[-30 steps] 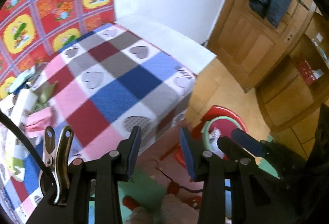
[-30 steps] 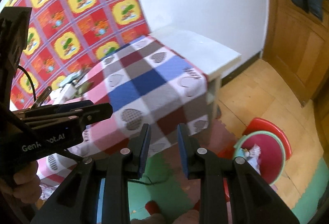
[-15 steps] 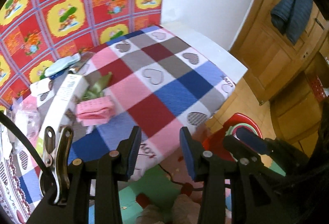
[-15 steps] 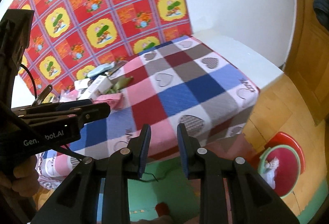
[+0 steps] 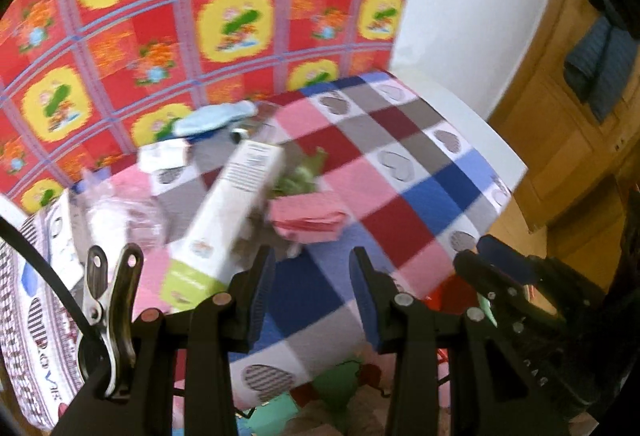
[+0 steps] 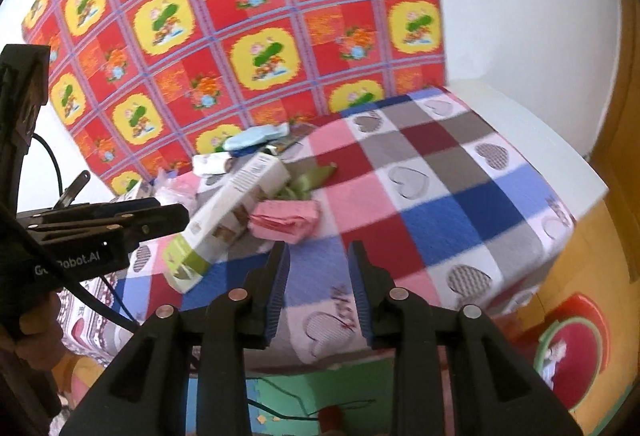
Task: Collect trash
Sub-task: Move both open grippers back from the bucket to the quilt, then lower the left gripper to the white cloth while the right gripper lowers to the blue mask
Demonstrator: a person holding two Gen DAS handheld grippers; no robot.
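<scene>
Looking down from both wrist cameras, I see a checked cloth with heart patches (image 5: pixel 404 192) spread over a table that fills the middle of each frame, with a red and yellow patterned hanging (image 6: pixel 240 36) on the wall behind it.

My left gripper (image 5: pixel 312 300) sits at the bottom centre of its own view, jaws parted with only cloth showing between the blue pads, so it grasps nothing. My right gripper (image 6: pixel 318 286) is at the bottom centre of its view; its jaws are opening and nothing lies between them.

The trash is heaped on the cloth left of centre in both views. A long white carton with a green end (image 5: pixel 230 220) lies tilted across the heap, its green end nearest me. Just right of it rests a pink folded pack (image 6: pixel 286 222), with a crumpled green wrapper (image 6: pixel 308 180) touching its far side. Behind the carton, near the wall, lie a pale blue item (image 6: pixel 256 136) and a small white box (image 6: pixel 210 164). Clear crumpled plastic (image 5: pixel 120 212) sits at the heap's left edge.

At the lower right of the right view, a red bin with a green rim (image 6: pixel 576 352) stands on the floor, something white inside it.
</scene>
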